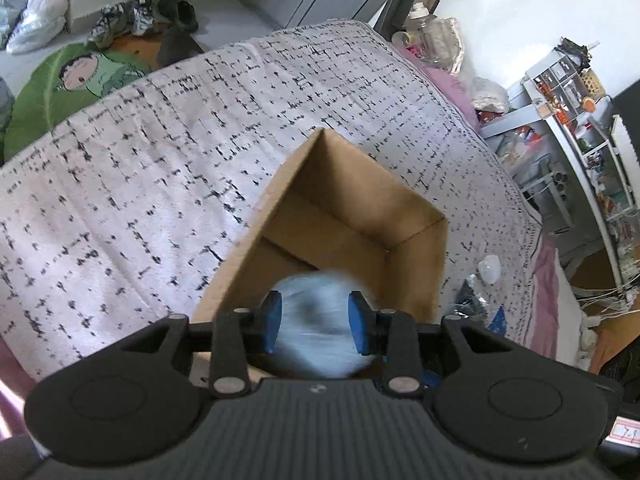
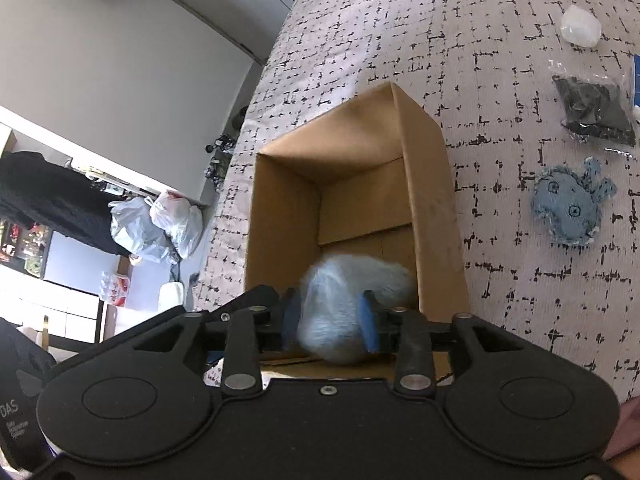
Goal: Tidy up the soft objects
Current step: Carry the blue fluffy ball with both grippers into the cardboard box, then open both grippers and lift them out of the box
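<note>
An open cardboard box point(image 1: 416, 256) stands on the patterned bed cover; it also shows in the right wrist view point(image 2: 432, 184). A fluffy light-blue toy point(image 1: 316, 324) sits between the pads of my left gripper point(image 1: 316, 322), over the box's near edge and blurred. In the right wrist view a fluffy light-blue toy point(image 2: 340, 304) sits between the pads of my right gripper point(image 2: 330, 324), partly inside the box. Whether these are one toy or two, I cannot tell. A blue denim stuffed toy point(image 2: 568, 204) lies right of the box.
A black item in a clear bag point(image 2: 596, 108) and a white soft lump point(image 2: 580, 26) lie on the bed point(image 2: 500, 40) beyond the denim toy. The white lump also shows in the left wrist view point(image 1: 490, 268). Shelves point(image 1: 580, 128) stand right of the bed, bags and shoes on the floor.
</note>
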### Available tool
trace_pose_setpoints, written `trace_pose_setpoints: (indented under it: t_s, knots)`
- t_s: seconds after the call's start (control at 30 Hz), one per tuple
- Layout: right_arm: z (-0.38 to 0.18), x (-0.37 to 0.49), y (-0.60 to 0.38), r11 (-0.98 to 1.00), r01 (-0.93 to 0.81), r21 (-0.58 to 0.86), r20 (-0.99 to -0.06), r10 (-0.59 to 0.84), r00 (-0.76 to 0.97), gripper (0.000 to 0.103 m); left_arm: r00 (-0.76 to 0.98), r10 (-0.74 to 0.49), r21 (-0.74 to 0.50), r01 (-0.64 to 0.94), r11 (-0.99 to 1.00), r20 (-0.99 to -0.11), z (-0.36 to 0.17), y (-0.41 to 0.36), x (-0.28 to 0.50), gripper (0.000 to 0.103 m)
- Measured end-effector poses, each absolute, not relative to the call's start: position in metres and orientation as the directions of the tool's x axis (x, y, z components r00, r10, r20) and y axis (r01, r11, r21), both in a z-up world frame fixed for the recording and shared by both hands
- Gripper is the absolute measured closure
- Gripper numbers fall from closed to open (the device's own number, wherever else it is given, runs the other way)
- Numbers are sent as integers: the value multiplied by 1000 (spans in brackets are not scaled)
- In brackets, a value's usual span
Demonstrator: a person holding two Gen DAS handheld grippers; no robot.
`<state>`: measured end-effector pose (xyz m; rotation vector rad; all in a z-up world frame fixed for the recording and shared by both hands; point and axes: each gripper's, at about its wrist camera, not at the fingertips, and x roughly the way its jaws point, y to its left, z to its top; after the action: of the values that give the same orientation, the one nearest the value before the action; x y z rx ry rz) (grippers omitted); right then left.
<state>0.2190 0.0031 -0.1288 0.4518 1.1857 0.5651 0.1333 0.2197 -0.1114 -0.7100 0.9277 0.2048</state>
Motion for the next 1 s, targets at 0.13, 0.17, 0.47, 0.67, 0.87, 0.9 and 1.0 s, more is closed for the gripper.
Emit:
trace_pose_setpoints:
  t_s: [0.13,0.17,0.47,0.67,0.87,0.9,1.0]
  knots:
    - [-116,212,-4,782,-209,588,-724,623,296,46,584,-122,-452,-462,763,-803,-105,218,133,65]
    - [-114,212,-7,781,-215,586,-721,624,301,45,585,-124,-455,-462,761,-801,-103,218,133,63]
    - [-85,200,-43,807,-281,519,-699,590,403,21,598,-72,-418,-465,780,-799,-80,195,127,41]
    - [-77,196,-76,837,-279,470,-706,547,450,20,606,-57,-404,-455,793,-794,-68,171,125,34]
    - [-73,194,-109,852,-255,458,-703,522,482,15,620,-72,-412,-427,805,-782,-59,139,125,34]
    - [-72,193,-115,852,-254,457,-702,521,486,15,620,-76,-413,-420,808,-781,-59,134,126,34]
    - [-70,193,-130,857,-250,450,-701,513,495,14,623,-84,-411,-402,818,-778,-55,118,128,34]
